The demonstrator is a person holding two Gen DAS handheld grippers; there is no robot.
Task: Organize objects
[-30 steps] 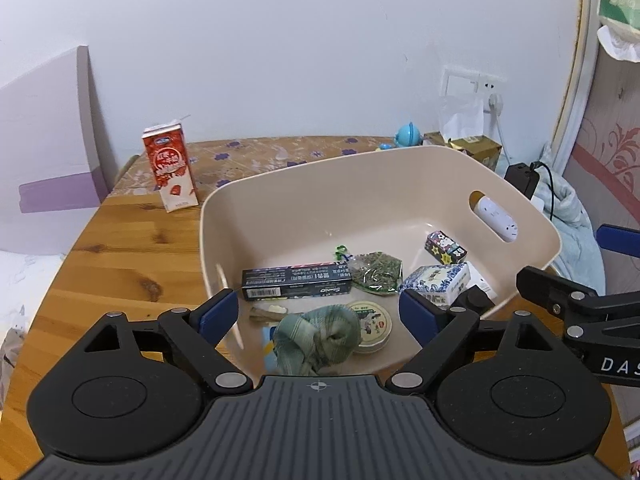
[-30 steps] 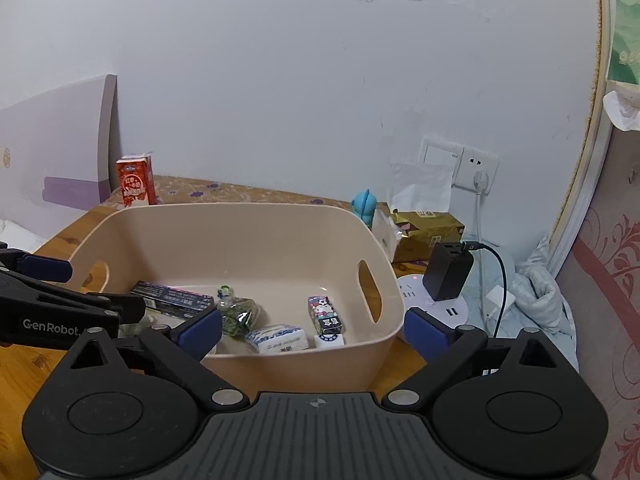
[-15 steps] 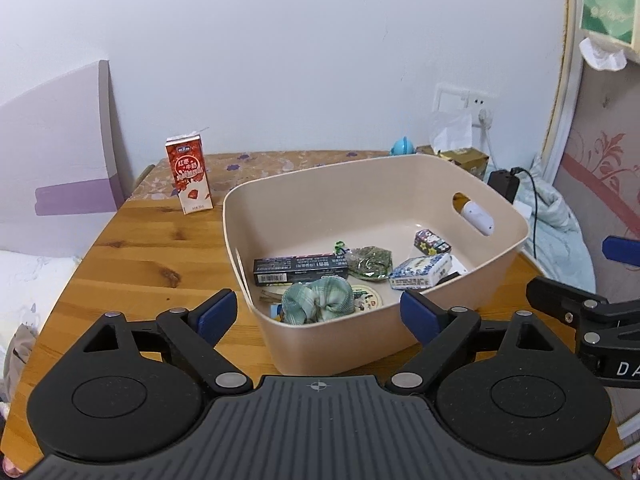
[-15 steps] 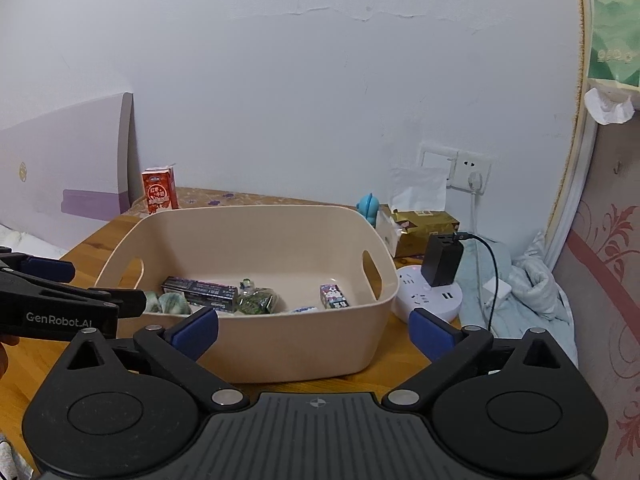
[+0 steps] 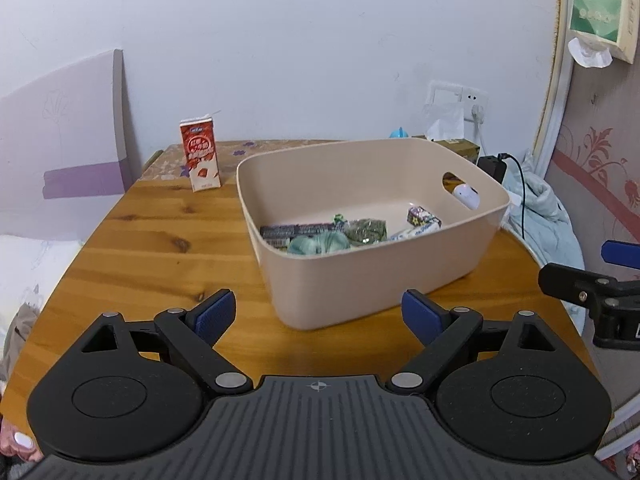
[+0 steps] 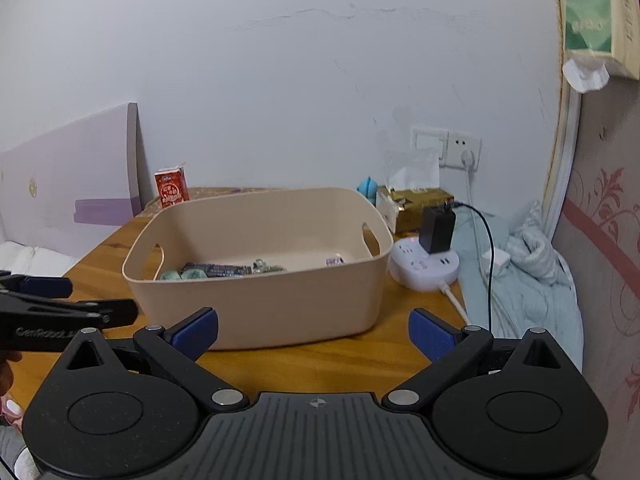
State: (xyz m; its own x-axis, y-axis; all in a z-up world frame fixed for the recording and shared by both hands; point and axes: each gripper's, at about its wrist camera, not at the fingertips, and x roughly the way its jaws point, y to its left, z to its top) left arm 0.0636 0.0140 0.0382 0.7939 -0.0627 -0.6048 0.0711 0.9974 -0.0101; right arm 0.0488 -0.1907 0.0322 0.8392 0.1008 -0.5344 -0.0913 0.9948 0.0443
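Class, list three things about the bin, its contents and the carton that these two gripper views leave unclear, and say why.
1. Right wrist view: most contents of the beige bin sit behind its near wall; only their tops show.
2. Left wrist view: the print on the long dark box is too small to read.
3. Both views: the red milk carton shows only its front; its back is hidden.

Carton behind-left of bin, both on table

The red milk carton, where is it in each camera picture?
Left wrist view: the red milk carton stands upright left of centre, beyond the beige bin's left corner.
Right wrist view: the carton looks smaller, upper left, behind the bin.
Shared landmark: the wall socket.
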